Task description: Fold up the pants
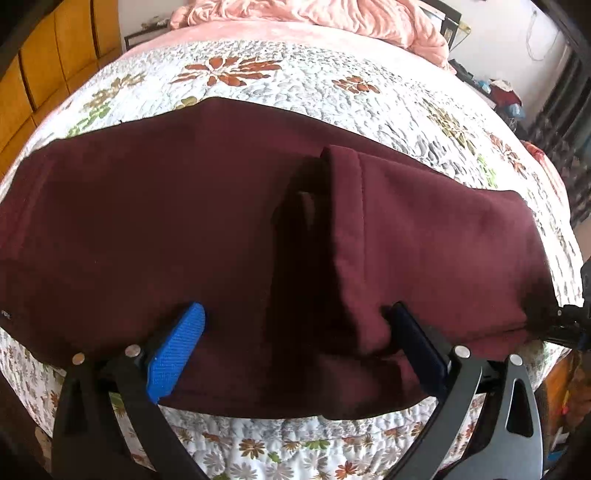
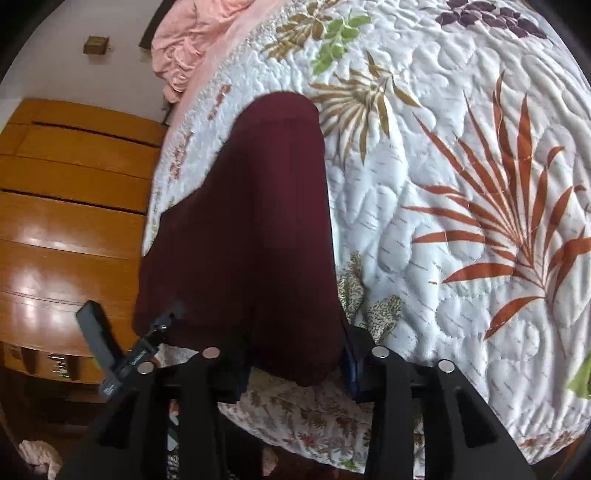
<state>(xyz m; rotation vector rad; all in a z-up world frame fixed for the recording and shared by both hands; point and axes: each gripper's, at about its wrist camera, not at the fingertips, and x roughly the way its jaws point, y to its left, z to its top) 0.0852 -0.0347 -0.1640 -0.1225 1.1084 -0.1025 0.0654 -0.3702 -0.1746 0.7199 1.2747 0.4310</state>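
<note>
The maroon pants lie folded lengthwise across a floral quilt on the bed, with a raised fold of cloth near the middle. My left gripper is open over the near edge of the pants, with its blue fingers wide apart on either side of the cloth. In the right wrist view the pants stretch away from me. My right gripper sits at their near end with cloth between its fingers; the fingertips are hidden by the fabric. The left gripper shows at the lower left.
A pink blanket is bunched at the head of the bed. A wooden wardrobe stands beside the bed. The quilt spreads wide to the right of the pants. The bed edge runs just below both grippers.
</note>
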